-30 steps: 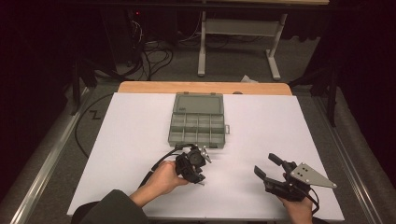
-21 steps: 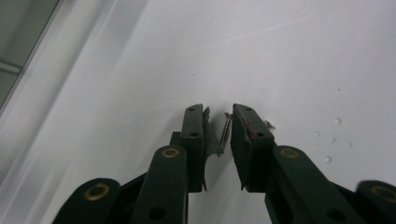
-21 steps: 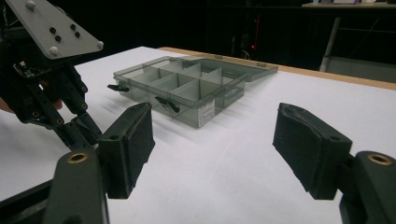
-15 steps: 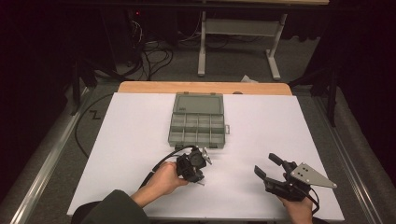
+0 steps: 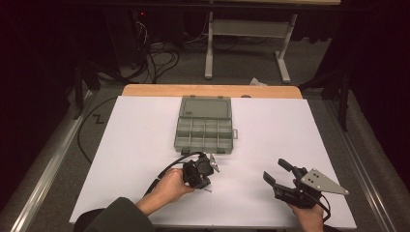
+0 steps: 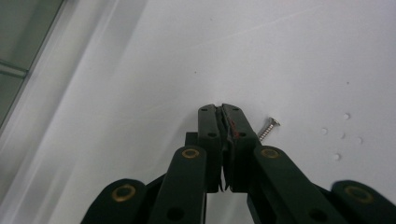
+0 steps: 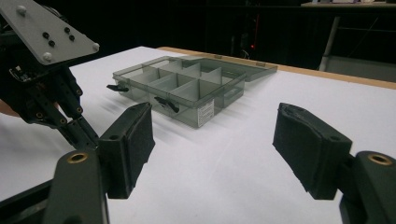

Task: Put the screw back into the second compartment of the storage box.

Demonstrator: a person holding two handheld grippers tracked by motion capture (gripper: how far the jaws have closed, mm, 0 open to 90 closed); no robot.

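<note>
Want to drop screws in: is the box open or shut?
Open: the box's lid lies flat behind it, and its compartments show.

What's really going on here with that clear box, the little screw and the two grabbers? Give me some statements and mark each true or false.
1. The left gripper has its jaws shut. True; they have just been closing, and nothing can be made out between them.
2. The screw is clamped between those jaws. False: it lies on the white table just beside their tips.
3. The compartment box stands with its lid open. True.
4. The right gripper is shut on the box. False: its jaws stand wide apart, short of the box.
5. The box lies between the two grippers. False: it lies farther up the table, beyond both.
</note>
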